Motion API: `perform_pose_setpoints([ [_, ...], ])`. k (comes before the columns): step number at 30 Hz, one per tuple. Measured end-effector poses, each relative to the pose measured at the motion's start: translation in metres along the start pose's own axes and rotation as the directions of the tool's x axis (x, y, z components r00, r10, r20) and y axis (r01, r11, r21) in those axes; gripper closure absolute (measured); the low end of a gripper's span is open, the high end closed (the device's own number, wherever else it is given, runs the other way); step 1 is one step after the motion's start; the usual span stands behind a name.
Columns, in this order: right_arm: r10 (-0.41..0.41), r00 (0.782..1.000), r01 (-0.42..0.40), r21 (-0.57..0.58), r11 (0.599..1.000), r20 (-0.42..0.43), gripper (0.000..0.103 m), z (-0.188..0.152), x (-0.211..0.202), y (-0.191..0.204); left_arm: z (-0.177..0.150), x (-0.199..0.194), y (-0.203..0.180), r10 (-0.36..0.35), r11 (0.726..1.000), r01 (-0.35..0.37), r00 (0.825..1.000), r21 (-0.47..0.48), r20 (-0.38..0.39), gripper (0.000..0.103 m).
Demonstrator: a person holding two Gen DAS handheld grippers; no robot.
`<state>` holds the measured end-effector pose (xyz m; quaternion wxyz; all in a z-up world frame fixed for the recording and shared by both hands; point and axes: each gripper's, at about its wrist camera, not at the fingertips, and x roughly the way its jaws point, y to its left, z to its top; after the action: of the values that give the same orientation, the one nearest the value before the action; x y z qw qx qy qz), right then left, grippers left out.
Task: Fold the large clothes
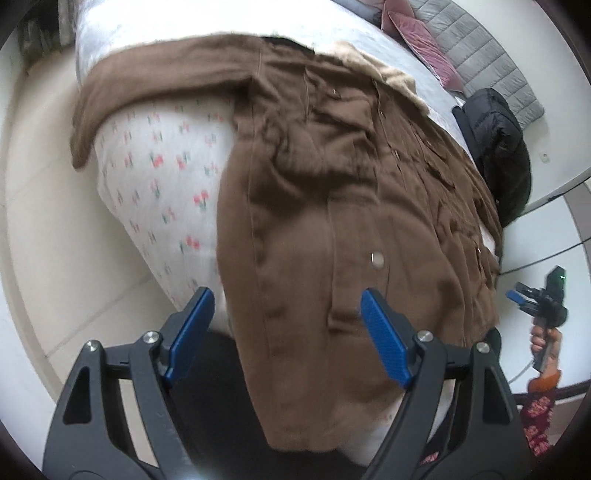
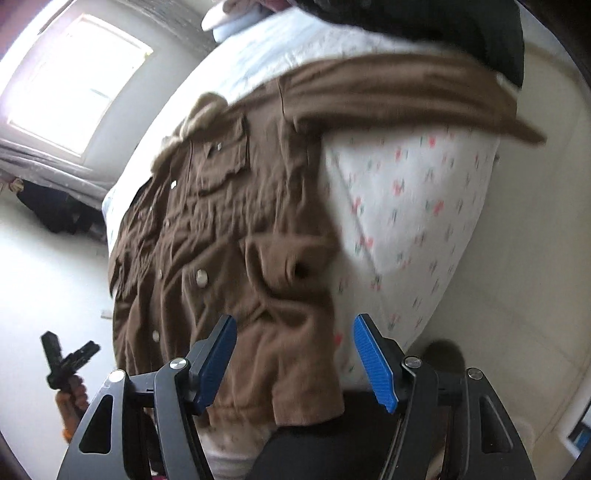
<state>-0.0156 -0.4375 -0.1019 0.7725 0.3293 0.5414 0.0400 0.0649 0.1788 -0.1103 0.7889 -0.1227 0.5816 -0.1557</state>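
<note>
In the left wrist view, a brown jacket (image 1: pixel 351 192) is seen spread front-up across a bed (image 1: pixel 162 166) covered with a white sheet printed with small red flowers. One sleeve (image 1: pixel 147 96) is stretched out from the jacket's shoulder and droops over the bed's edge. A pale fleece collar (image 1: pixel 373 62) is seen at the jacket's far end, and a metal snap button (image 1: pixel 377 259) sits on the front panel near the hem. The left hand-held gripper (image 1: pixel 286 312) is held above the jacket's hem with its blue pads (image 1: pixel 384 339) wide apart and nothing between them. Beyond the jacket, a black puffy garment (image 1: pixel 498 147) lies at the bed's edge, with a grey quilted mat (image 1: pixel 476 48) and a pink cushion (image 1: pixel 417 29) behind it. To the side of the jacket, off the bed, the right hand-held gripper (image 1: pixel 517 295) is seen, held by a hand (image 1: pixel 546 343); how far it is open cannot be told here.

In the right wrist view, the jacket (image 2: pixel 229 229) is seen with a flapped chest pocket (image 2: pixel 221 155) and a lower pocket (image 2: pixel 291 266), its other sleeve (image 2: pixel 399 99) laid outward across the bed (image 2: pixel 424 206). The right hand-held gripper (image 2: pixel 295 341) is held over the jacket's hem, its pads (image 2: pixel 373 362) widely parted and empty. A bright window (image 2: pixel 74 77) is seen well beyond the jacket. The left hand-held gripper (image 2: pixel 70 354) is seen off the bed, beside the jacket's hem; it is too small for its opening to be judged.
</note>
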Motion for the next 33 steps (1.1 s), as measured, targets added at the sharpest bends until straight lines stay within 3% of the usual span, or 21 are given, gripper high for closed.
perform_pose_setpoints([
  [9, 0.073, 0.995, -0.073, 0.011, 0.997, -0.064, 0.036, -0.017, 0.012, -0.005, -0.030, 0.022, 0.013, -0.119, 0.993, 0.119, 0.992, 0.009, -0.030, 0.021],
  [14, 0.079, 0.990, -0.080, -0.007, 0.997, -0.120, 0.036, -0.014, 0.043, -0.004, -0.035, 0.036, 0.019, -0.158, 0.987, 0.159, 0.987, 0.025, -0.041, 0.021],
  [17, 0.050, 0.989, -0.050, 0.007, 0.999, -0.141, 0.036, -0.014, 0.066, -0.007, -0.036, 0.046, 0.027, -0.183, 0.983, 0.184, 0.981, 0.017, -0.060, 0.027],
  [22, 0.049, 0.992, -0.049, 0.010, 0.999, -0.120, 0.037, -0.018, 0.079, -0.006, -0.048, 0.058, 0.030, -0.281, 0.960, 0.280, 0.955, -0.023, -0.093, 0.045],
  [25, 0.077, 0.989, -0.076, 0.012, 0.997, -0.124, 0.064, -0.030, 0.075, -0.001, -0.062, 0.058, 0.026, -0.315, 0.949, 0.313, 0.941, -0.036, -0.121, 0.049],
  [26, 0.087, 0.988, -0.086, 0.011, 0.996, -0.129, 0.084, -0.036, 0.074, 0.003, -0.068, 0.057, 0.024, -0.329, 0.944, 0.326, 0.934, -0.048, -0.137, 0.060],
  [27, 0.091, 0.987, -0.091, 0.004, 0.996, -0.132, 0.088, -0.040, 0.072, 0.007, -0.072, 0.054, 0.023, -0.340, 0.940, 0.335, 0.930, -0.059, -0.139, 0.075],
  [29, 0.096, 0.989, -0.100, -0.031, 0.994, -0.114, 0.092, -0.054, 0.060, 0.020, -0.076, 0.040, 0.022, -0.335, 0.942, 0.329, 0.937, -0.070, -0.100, 0.087],
  [31, 0.145, 0.986, -0.147, -0.022, 0.989, -0.080, 0.094, -0.061, 0.038, 0.030, -0.074, 0.016, 0.024, -0.339, 0.937, 0.333, 0.940, -0.104, -0.050, 0.091],
  [33, 0.179, 0.984, -0.179, -0.034, 0.983, -0.024, 0.095, -0.065, 0.013, 0.042, -0.069, -0.014, 0.029, -0.377, 0.916, 0.377, 0.926, -0.135, 0.028, 0.092],
])
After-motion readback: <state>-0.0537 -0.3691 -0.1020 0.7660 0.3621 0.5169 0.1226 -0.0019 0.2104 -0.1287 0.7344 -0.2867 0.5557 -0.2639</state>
